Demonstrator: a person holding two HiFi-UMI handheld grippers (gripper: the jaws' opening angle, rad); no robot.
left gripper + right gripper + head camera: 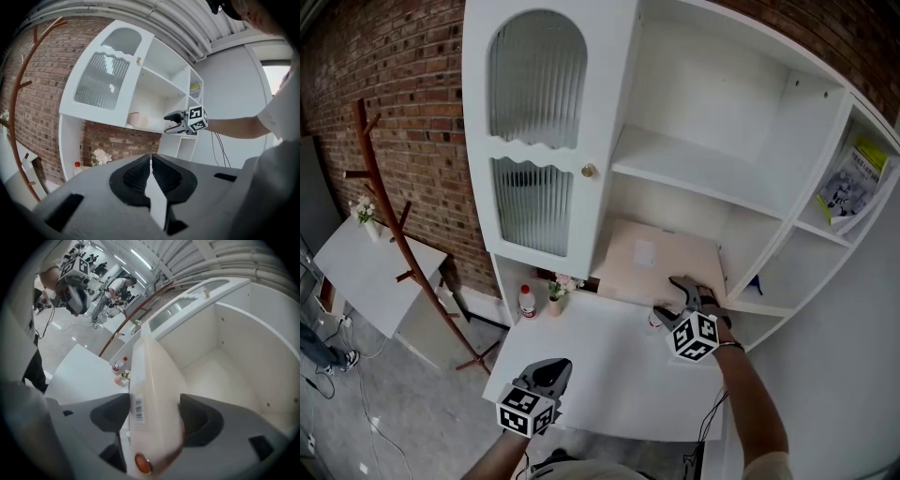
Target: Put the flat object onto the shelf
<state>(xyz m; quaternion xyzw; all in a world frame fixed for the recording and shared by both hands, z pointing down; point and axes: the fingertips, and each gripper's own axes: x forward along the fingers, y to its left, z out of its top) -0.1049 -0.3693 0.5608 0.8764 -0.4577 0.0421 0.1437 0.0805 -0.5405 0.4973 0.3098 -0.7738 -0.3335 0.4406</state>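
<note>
right tool [154, 416]: jaws spread wide, flat board [661, 258] between them, doesn't look clamped | board: in the lower open shelf [225, 376] compartment, just above the tabletop [600, 366] | left tool [150, 161]: closed, empty, near the tabletop's front edge

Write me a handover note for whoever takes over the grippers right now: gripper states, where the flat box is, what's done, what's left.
Left gripper: shut, empty, held low over the front of the white table.
Right gripper: jaws wide, on either side of the flat box's near end; the grip looks released.
Flat box: lying in the white cabinet's lower open compartment, near end at the front lip.
Done: box is on the shelf.
Left: check that it sits steady, nudge it deeper if needed, then draw the right gripper back.
</note>
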